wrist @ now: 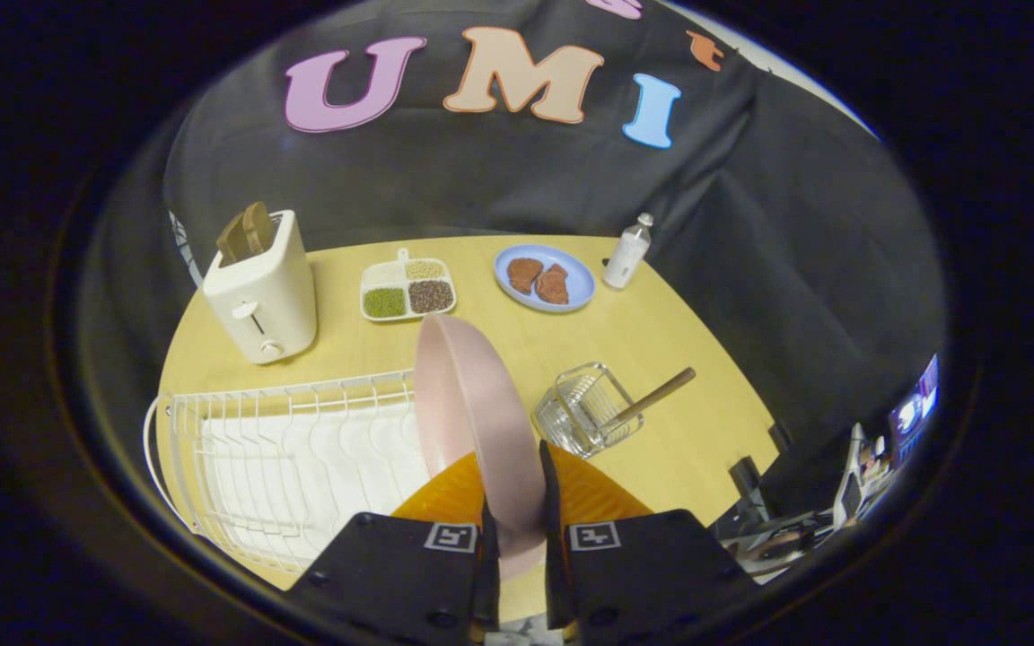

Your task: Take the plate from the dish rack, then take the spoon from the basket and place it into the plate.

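A pink plate (472, 413) stands on edge between my two fingers, and my gripper (517, 502) is shut on its near rim. The plate is lifted above the right end of the white wire dish rack (275, 449). Just right of the plate, beyond the fingers, a small clear wire basket (584, 408) stands on the wooden table (661, 449). The spoon's wooden handle (652, 395) sticks out of it and leans to the right. The spoon's bowl is hidden inside the basket.
At the back of the table stand a cream toaster (261, 287) with toast, a four-part tray of grains (407, 289), a blue plate with meat (544, 278) and a small white bottle (627, 251). Bare wood lies right of the basket up to the table's edge.
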Tool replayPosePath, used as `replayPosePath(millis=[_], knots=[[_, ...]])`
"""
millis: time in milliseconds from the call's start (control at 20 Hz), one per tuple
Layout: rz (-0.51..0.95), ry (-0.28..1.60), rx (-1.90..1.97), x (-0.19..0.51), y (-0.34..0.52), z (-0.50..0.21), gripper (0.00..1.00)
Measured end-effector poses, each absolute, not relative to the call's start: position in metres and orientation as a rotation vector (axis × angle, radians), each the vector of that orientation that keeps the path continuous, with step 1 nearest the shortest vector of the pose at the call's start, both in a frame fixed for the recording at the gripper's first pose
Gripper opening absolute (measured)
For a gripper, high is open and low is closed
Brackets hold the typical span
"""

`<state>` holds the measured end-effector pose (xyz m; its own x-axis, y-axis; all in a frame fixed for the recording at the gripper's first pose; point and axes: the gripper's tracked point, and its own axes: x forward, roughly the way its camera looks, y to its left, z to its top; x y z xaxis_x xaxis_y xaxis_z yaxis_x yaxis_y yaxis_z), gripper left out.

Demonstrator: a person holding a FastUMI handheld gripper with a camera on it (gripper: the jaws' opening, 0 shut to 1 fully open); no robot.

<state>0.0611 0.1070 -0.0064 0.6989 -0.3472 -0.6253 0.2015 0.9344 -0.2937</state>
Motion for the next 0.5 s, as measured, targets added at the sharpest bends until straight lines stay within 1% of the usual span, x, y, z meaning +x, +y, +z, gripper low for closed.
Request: replayPosePath(millis=[100,200,350,500], knots=[[-0.255,0.689,-0.163,0.073,0.126,0.008,0.23],[-0.2,0.657,-0.091,0.07,0.142,0.022,0.21],[-0.224,0.625,-0.052,0.063,0.127,0.034,0.2],[-0.264,0.551,0.027,0.05,0.103,0.057,0.2]])
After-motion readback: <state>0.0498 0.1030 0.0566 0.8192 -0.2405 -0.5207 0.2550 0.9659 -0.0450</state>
